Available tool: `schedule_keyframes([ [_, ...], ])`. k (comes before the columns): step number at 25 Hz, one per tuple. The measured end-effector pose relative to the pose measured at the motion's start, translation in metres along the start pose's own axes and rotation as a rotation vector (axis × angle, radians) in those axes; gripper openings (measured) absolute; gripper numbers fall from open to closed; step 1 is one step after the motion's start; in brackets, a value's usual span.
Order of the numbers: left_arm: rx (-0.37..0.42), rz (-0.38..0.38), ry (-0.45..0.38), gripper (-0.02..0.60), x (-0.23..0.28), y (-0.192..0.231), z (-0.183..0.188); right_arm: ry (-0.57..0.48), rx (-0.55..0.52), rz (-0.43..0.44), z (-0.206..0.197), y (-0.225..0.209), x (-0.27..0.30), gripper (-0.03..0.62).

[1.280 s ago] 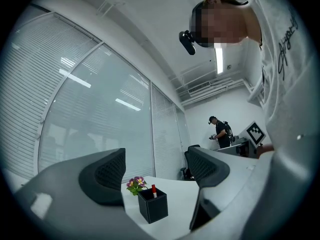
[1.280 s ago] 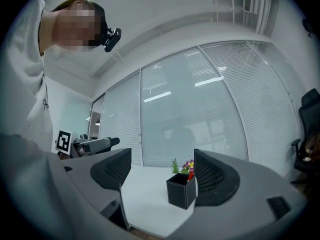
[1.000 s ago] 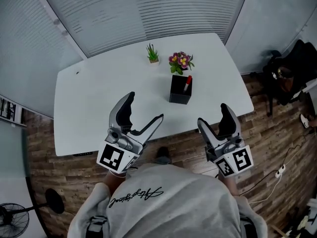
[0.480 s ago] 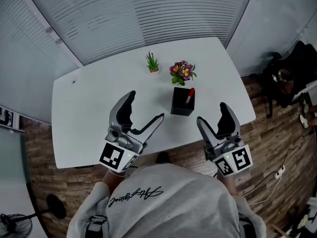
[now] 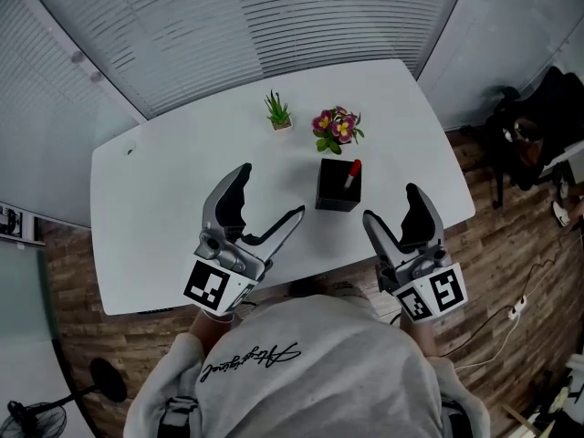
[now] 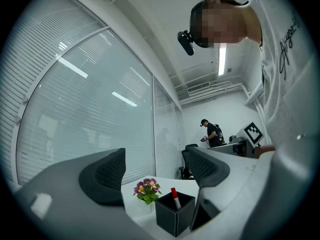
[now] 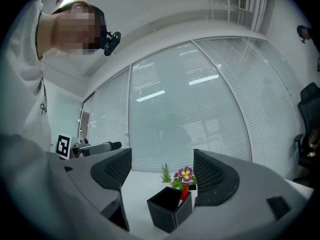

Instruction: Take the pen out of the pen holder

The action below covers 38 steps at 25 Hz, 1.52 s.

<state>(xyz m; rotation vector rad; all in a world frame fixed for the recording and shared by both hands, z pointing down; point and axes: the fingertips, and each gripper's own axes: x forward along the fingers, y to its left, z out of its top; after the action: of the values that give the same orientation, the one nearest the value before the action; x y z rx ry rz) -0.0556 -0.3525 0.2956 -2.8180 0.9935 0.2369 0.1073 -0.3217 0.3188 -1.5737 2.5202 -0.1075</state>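
Note:
A black square pen holder [image 5: 338, 184] stands on the white table [image 5: 164, 190], with a red-capped pen [image 5: 350, 174] leaning in its right corner. The holder [image 6: 175, 213] and pen [image 6: 175, 198] also show between the left jaws, and the holder [image 7: 170, 208] and pen [image 7: 184, 192] between the right jaws. My left gripper [image 5: 269, 203] is open near the table's front edge, left of the holder. My right gripper [image 5: 394, 215] is open at the front edge, right of the holder. Both hold nothing.
A pot of purple and yellow flowers [image 5: 335, 129] stands just behind the holder, and a small green plant [image 5: 277, 111] to its left. Frosted glass walls run behind the table. A dark chair [image 5: 538, 126] stands at the right on the wood floor.
The head view has shifted slightly, so the table and holder sit a little lower and closer to both grippers. The jaws stay open.

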Motion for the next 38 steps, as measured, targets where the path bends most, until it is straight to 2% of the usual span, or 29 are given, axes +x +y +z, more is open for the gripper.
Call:
schedule_keyframes([
  [6, 0.003, 0.047, -0.003, 0.38, 0.001, 0.002, -0.003, 0.013, -0.007, 0.035, -0.002, -0.008, 0.002, 0.368],
  [12, 0.015, 0.1, -0.012, 0.38, 0.011, 0.006, 0.009, 0.036, 0.005, 0.087, 0.004, -0.021, 0.014, 0.365],
  [24, 0.022, 0.146, 0.006, 0.38, 0.031, 0.006, 0.007, 0.059, 0.02, 0.149, 0.003, -0.045, 0.032, 0.351],
  [38, 0.005, 0.219, 0.059, 0.38, 0.021, 0.006, -0.013, 0.212, -0.006, 0.234, -0.062, -0.053, 0.063, 0.337],
])
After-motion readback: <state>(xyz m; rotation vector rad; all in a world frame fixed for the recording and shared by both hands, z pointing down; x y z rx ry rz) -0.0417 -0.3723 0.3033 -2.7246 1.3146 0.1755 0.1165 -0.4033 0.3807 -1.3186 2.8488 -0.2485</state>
